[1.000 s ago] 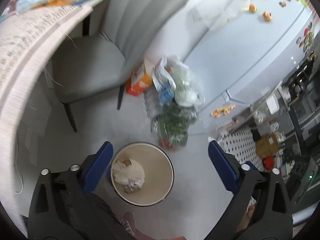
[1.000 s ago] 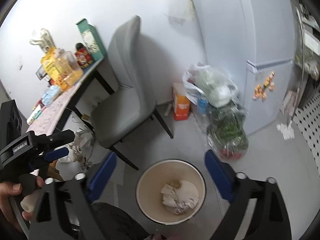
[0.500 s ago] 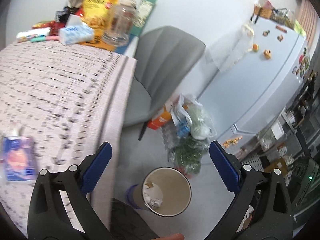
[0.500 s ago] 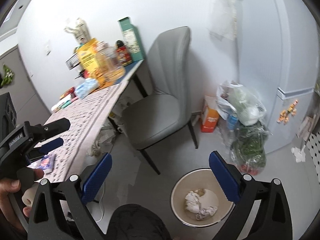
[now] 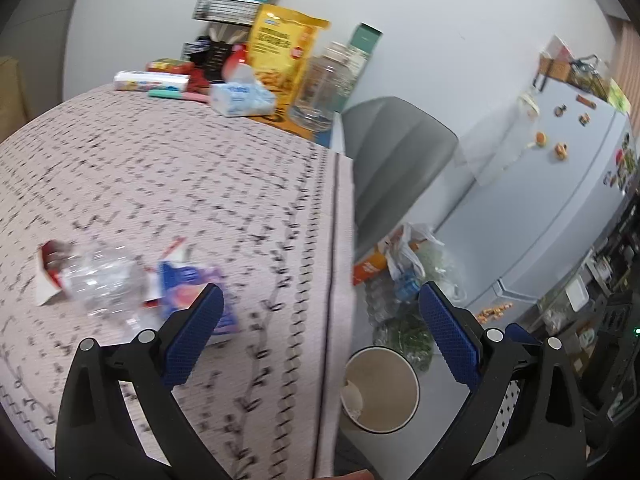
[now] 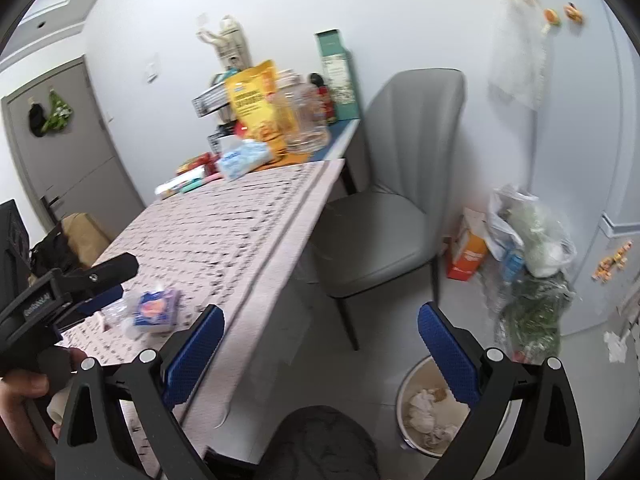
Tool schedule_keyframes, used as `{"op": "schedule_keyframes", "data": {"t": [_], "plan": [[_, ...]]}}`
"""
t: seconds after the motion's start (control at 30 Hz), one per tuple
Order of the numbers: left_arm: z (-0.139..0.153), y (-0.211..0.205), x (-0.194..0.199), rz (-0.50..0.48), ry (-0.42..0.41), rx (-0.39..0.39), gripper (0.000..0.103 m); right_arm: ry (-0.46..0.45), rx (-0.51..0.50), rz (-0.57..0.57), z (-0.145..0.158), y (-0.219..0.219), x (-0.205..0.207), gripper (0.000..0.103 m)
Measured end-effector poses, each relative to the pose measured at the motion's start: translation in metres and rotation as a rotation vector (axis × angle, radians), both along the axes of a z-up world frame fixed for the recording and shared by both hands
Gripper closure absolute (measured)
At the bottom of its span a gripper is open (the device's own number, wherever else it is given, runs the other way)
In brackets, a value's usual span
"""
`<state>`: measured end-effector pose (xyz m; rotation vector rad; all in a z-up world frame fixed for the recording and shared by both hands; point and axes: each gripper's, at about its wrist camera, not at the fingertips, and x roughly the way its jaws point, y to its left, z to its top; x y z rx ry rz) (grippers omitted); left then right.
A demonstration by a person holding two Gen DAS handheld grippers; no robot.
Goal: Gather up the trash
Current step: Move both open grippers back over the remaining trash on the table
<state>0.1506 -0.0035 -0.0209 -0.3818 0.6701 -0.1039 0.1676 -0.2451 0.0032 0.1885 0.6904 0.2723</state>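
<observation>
A round beige trash bin (image 5: pixel 380 388) stands on the floor beside the table, with crumpled white paper inside (image 6: pixel 424 412). On the patterned tablecloth lie a crushed clear plastic bottle (image 5: pixel 100 280), a blue-purple wrapper (image 5: pixel 188 288) and a red-white carton scrap (image 5: pixel 48 276). My left gripper (image 5: pixel 320 336) is open and empty, above the table edge near the wrapper. My right gripper (image 6: pixel 320 352) is open and empty, over the table's corner. The left gripper shows in the right wrist view (image 6: pixel 76 284) close to the wrapper (image 6: pixel 154 306).
A grey chair (image 6: pixel 384 220) stands at the table's far side. Snack bags, a jar and tissues (image 5: pixel 244 98) crowd the table's back end. Plastic bags of groceries (image 6: pixel 528 264) and an orange box (image 6: pixel 468 256) sit on the floor by the white fridge (image 5: pixel 560 200).
Both grippers have risen from over the bin and swung left toward the tabletop. The bottle and wrappers have come into view under the left gripper. Both stay open.
</observation>
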Motion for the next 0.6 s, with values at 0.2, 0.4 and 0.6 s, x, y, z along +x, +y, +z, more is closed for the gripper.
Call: {"op": "schedule_keyframes", "data": {"t": [0.2, 0.4, 0.6], "plan": [[-0.01, 0.033, -0.024, 0.074, 0.028, 0.0, 0.006, 0.003, -0.009, 0.075, -0.001, 0.034, -0.002, 0.008], [-0.02, 0.067, -0.044, 0.146, 0.047, -0.016, 0.006, 0.011, -0.014, 0.137, -0.004, 0.06, -0.002, 0.008], [-0.03, 0.091, -0.065, 0.203, 0.063, -0.033, 0.006, 0.024, -0.01, 0.183, -0.009, 0.08, -0.003, 0.008]]}}
